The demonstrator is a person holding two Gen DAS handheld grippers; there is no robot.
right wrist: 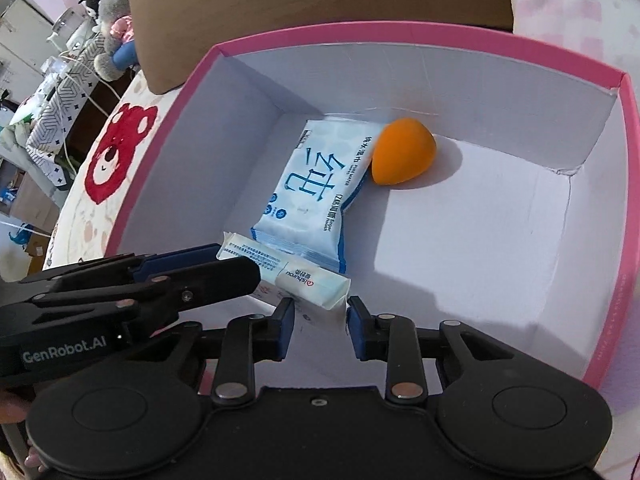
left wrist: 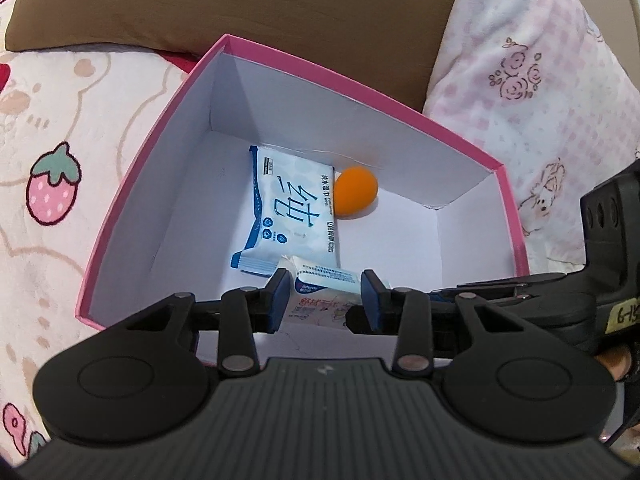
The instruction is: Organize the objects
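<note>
The left gripper pinches a small tissue pack low inside the pink box. The right gripper is nearly pressed together around the pack's corner; whether it touches, I cannot tell. Beyond lie a blue wipes packet and, touching it, an orange ball.

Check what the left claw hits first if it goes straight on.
Likely the blue wipes pack just ahead of the left claw and the small tissue pack it grips; depth unclear, the box floor could come first.

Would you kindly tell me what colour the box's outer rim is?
Pink, with white inner walls; the box shows best in the right wrist view.
</note>
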